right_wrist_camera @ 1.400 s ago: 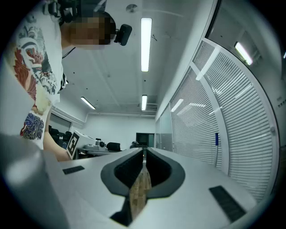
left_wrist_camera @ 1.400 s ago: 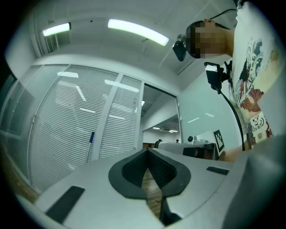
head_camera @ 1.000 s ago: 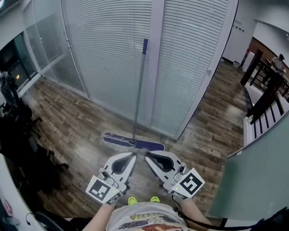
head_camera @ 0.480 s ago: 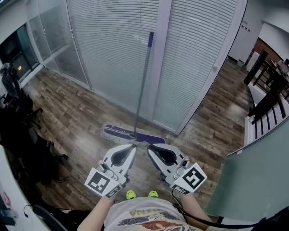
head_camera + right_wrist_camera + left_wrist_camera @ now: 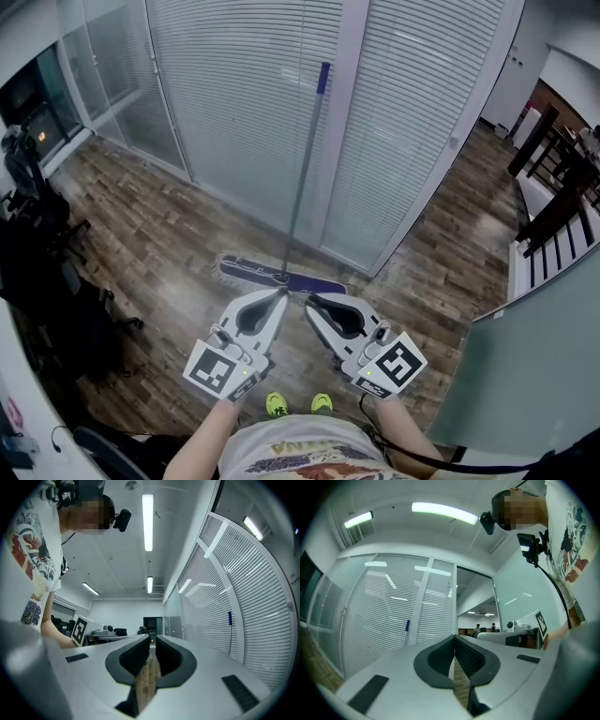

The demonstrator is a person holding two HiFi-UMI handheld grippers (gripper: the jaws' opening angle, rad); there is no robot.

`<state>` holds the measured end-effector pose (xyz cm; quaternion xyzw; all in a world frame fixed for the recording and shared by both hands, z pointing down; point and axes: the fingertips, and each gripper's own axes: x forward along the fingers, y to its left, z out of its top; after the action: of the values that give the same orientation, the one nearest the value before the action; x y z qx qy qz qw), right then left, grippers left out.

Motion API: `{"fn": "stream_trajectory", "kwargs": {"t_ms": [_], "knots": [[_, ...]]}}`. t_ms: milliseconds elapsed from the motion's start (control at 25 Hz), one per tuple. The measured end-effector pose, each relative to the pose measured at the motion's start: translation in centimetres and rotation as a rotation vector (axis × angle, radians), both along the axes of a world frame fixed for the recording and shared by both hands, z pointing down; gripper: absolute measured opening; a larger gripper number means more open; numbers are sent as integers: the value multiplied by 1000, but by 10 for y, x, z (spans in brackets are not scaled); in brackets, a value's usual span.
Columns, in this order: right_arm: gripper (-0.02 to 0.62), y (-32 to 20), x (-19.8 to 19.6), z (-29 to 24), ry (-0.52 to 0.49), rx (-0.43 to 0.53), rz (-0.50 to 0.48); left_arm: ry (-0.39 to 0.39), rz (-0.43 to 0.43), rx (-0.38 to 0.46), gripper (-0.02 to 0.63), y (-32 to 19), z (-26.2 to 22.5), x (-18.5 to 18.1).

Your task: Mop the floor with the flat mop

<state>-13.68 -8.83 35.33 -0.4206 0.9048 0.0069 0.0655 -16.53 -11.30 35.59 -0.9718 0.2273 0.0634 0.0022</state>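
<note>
Head view shows the left gripper (image 5: 280,297) and right gripper (image 5: 310,301) side by side, each with its jaws pressed together and holding nothing. Just beyond their tips the flat mop (image 5: 301,187) stands unheld, with its pad on the wooden floor (image 5: 150,234) and its handle leaning on the blind-covered glass wall (image 5: 234,103). A nudge from these closed jaws could probably slide the handle sideways and topple it.

Head view looks steeply down; both gripper views face roughly level (all share the blinds (image 5: 244,112) and mop handle (image 5: 302,178)).
</note>
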Motion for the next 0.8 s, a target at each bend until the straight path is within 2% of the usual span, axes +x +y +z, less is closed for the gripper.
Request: {"fn": "stream_trajectory", "kwargs": {"t_ms": [200, 400, 600, 800], "knots": [[34, -7, -10, 7, 34, -5, 36, 16, 16, 3, 8, 2, 0, -6], [34, -10, -24, 8, 25, -17, 70, 8, 42, 1, 8, 8, 4, -25], [34, -7, -42, 19, 25, -45, 79, 15, 12, -23, 8, 2, 17, -49], [34, -12, -54, 21, 57, -54, 85, -18, 38, 2, 8, -4, 18, -51]]}}
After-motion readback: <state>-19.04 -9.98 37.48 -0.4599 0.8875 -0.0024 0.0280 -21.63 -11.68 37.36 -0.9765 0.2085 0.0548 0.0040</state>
